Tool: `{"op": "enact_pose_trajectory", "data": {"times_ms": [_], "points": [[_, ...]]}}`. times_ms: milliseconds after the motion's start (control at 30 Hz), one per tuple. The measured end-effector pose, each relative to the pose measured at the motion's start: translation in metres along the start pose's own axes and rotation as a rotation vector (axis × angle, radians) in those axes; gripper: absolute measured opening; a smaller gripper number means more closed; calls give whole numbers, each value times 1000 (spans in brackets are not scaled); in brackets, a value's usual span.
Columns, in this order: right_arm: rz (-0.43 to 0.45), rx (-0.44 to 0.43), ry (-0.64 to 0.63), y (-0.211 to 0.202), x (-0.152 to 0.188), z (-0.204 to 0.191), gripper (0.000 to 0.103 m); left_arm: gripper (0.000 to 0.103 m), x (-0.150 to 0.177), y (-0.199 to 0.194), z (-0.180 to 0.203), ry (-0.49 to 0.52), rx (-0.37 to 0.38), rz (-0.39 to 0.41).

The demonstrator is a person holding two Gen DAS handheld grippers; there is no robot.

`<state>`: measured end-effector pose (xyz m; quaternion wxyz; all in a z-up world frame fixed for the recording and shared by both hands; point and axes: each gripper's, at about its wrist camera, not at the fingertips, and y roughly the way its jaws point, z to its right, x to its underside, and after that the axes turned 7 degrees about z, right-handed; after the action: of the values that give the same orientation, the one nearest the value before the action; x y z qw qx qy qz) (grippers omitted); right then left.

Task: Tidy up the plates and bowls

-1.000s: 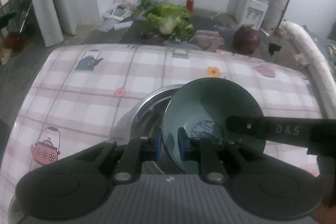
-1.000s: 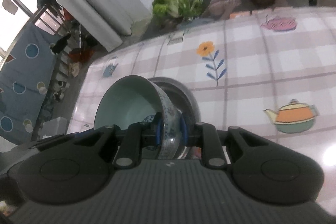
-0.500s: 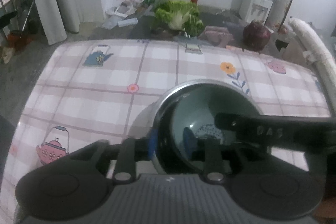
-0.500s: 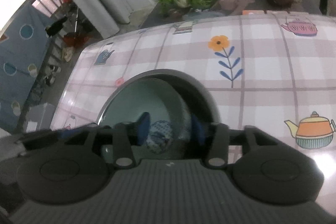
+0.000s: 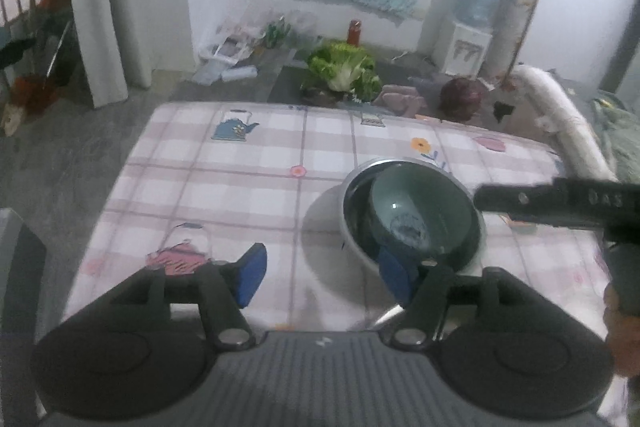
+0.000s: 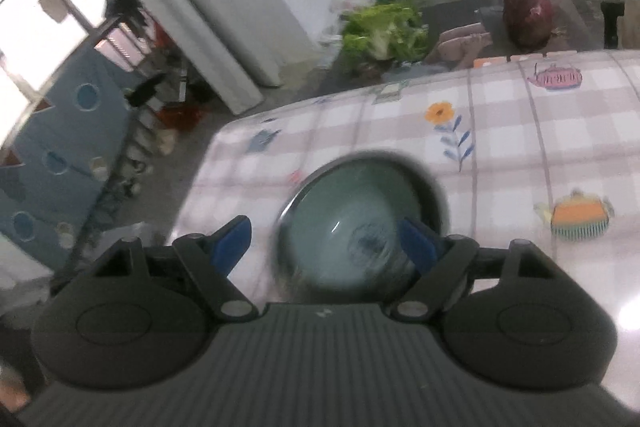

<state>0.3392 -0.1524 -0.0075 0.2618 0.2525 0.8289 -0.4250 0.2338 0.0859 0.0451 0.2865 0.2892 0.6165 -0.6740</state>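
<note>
**Bowl sits nested in the steel bowl, both grippers let go**

We cannot read much of the right wrist view: the green bowl (image 6: 352,227) and the steel bowl (image 6: 430,195) around it are smeared by blur, and the near rim is cut off behind the gripper body. In the left wrist view the green bowl (image 5: 420,207) is sharper; it rests inside the steel bowl (image 5: 348,227), leaning toward the far right wall. The pattern on its floor is too soft to make out.

The left gripper (image 5: 324,275) has its fingers (image 5: 250,275) spreading apart and grasping nothing; its right finger overlaps the steel bowl's near rim, and we cannot tell whether it touches. The right gripper (image 6: 328,243) is also opening, released, the green bowl showing between its fingers (image 6: 232,241) but not pressed by them. A dark bar of the right gripper (image 5: 552,203) crosses in from the right edge of the left view, just beside the steel bowl.

The bench (image 5: 240,187) lies bare to the left and far side of the bowls. Its far edge meets the floor clutter, with a cabbage (image 5: 344,71) beyond it
</note>
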Motion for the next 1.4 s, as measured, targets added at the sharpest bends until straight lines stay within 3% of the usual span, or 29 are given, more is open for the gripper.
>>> {"op": "enact_pose_trajectory", "data": {"times_ms": [133,300,400,667,800,900,1033,1200,1300,1367,1400], "points": [[-29,-35,5,-38,44,-11,82,80,30,-47,-10,35,36,60],[16,-103,45,-84,103,-28,82,82,78,-90,-24,-31,90,89],[60,-146,81,-105,137,-38,82,82,107,-107,-33,-89,78,128],[14,-226,138,-100,213,-68,80,82,165,-123,-50,-124,-117,178],[-22,-206,154,-78,237,-80,74,79,179,-119,-69,-146,-226,190],[-56,-189,156,-59,249,-89,66,77,184,-112,-85,-174,-260,197],[-63,-179,133,-43,255,-104,64,69,185,-96,-98,-178,-285,190],[-81,-163,162,-23,256,-108,55,61,181,-75,-105,-145,-301,179],[-69,-160,182,-14,254,-106,46,47,179,-64,-108,-142,-297,150],[-60,-157,192,-8,251,-105,43,31,179,-58,-110,-145,-284,123],[-57,-155,196,-6,250,-105,39,30,179,-56,-111,-149,-285,113]]}}
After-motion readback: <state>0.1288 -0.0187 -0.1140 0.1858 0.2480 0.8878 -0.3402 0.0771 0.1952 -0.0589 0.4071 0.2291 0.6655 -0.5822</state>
